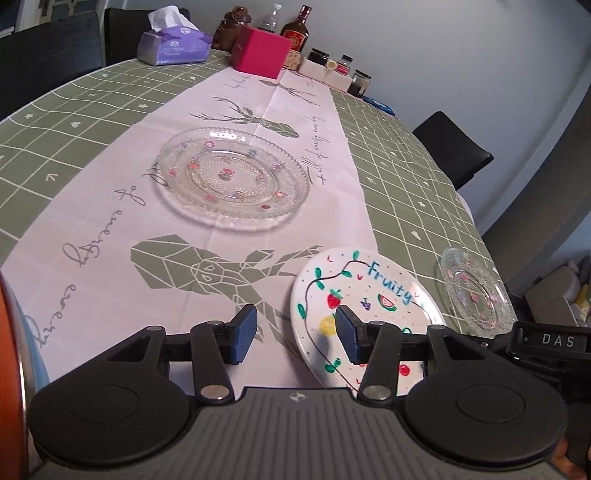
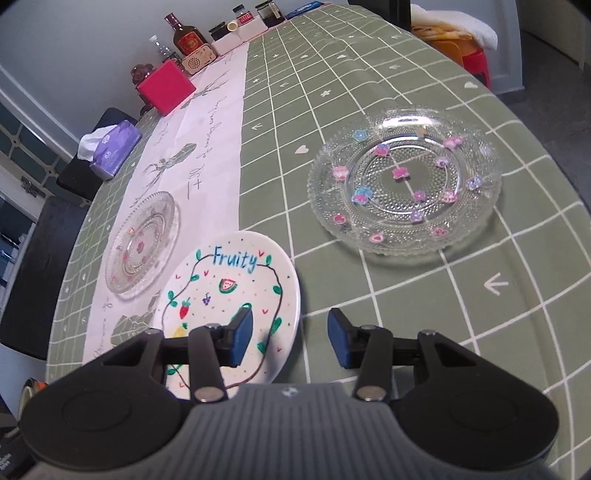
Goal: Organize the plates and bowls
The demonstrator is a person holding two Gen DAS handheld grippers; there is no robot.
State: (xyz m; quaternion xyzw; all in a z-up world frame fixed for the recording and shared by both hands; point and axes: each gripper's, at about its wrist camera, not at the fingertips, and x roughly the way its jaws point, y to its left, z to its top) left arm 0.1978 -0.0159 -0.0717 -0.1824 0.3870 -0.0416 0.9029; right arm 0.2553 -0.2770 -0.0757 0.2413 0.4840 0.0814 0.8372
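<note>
A white plate (image 1: 369, 288) painted with fruit and the word "Fruity" lies near the table's front edge, half on the pink runner. My left gripper (image 1: 295, 332) is open and low over the plate's left rim, one pad over the plate and one over the runner. My right gripper (image 2: 291, 336) is open too and straddles the right rim of the same plate (image 2: 229, 291). Neither pair of pads presses on it. A beaded glass plate (image 1: 231, 177) with small flowers sits further up the runner. A second glass plate (image 2: 404, 184) rests on the green cloth to the right.
At the far end stand a red box (image 1: 260, 51), a tissue pack (image 1: 173, 46), bottles (image 1: 295, 31) and jars (image 1: 358, 83). Dark chairs (image 1: 452, 147) flank the table. An orange-edged object (image 1: 9, 350) fills the left border. The other tool's black casing (image 1: 546, 341) is close on the right.
</note>
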